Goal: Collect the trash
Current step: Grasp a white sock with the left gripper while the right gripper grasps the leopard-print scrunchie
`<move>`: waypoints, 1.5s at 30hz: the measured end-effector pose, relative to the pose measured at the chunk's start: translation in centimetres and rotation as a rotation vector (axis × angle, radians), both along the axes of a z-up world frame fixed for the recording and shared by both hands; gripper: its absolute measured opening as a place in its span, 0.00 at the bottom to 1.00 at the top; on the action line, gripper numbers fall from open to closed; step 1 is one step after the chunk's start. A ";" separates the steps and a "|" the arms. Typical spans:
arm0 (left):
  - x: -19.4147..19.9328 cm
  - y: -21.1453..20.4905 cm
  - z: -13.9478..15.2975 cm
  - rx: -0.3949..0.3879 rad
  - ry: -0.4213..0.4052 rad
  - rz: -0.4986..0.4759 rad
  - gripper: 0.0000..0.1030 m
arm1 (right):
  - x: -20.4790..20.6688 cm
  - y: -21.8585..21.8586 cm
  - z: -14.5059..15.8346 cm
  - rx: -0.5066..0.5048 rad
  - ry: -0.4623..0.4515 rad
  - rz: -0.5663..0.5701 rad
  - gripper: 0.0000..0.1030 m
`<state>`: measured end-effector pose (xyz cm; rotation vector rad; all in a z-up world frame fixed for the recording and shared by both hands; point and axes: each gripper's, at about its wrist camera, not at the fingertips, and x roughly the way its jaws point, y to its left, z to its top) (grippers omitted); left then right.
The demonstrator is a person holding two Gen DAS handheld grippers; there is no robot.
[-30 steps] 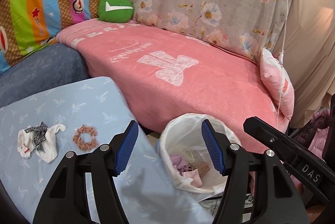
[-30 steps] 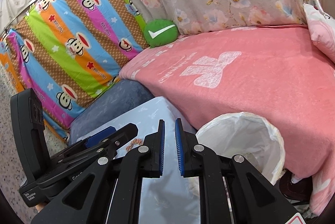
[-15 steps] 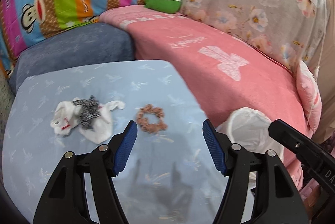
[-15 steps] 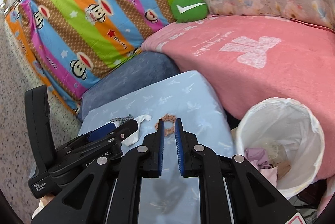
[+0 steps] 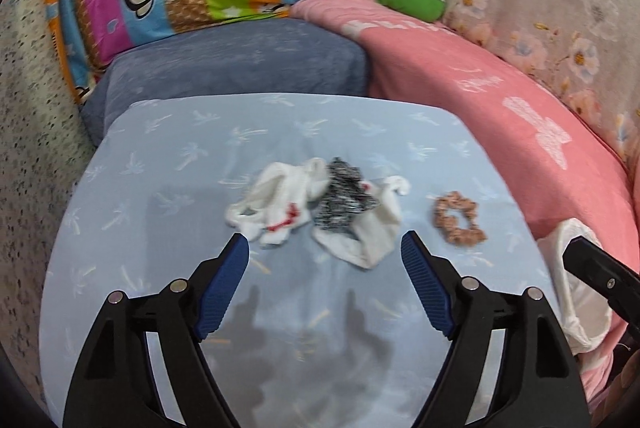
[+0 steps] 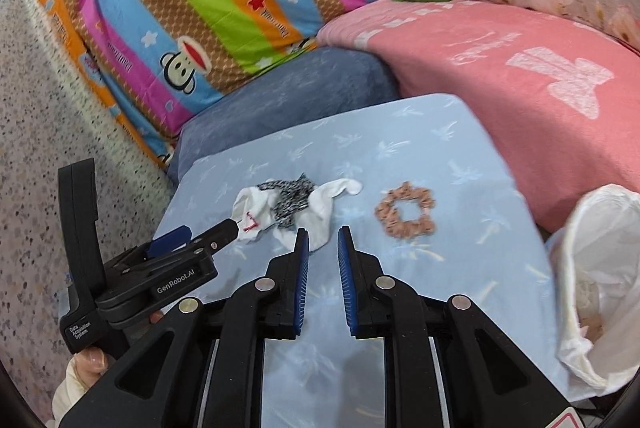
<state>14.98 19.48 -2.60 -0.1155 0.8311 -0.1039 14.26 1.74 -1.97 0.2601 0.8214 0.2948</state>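
Now left gripper (image 5: 325, 248) nearer, jaws opening, empty — crumpled socks (image 5: 320, 204) just ahead, lying crosswise; right gripper (image 6: 323, 234) nearly closed, empty.

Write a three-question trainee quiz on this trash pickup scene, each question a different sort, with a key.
1. True or false: the brown scrunchie lies on top of the white cloth pile.
2. Multiple choice: the bin with the white liner stands at which side of the blue cushion in the right wrist view? A) left B) right C) far end
3. Fill in: the left tool has ___ between its pads.

Key:
1. False; it lies apart from the pile, to its right.
2. B
3. Nothing; its jaws are opening, just short of the pile.
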 end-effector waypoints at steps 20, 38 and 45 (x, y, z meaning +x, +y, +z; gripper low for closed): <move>7.7 4.1 -5.3 -0.068 0.099 0.002 0.73 | 11.0 9.3 -8.5 -0.047 0.131 0.104 0.24; 8.6 4.7 -6.3 -0.155 0.160 -0.022 0.12 | 12.6 10.7 -9.9 -0.001 0.144 0.115 0.25; 8.8 5.6 -6.7 -0.148 0.166 0.001 0.12 | 13.8 11.1 -10.5 0.011 0.157 0.103 0.25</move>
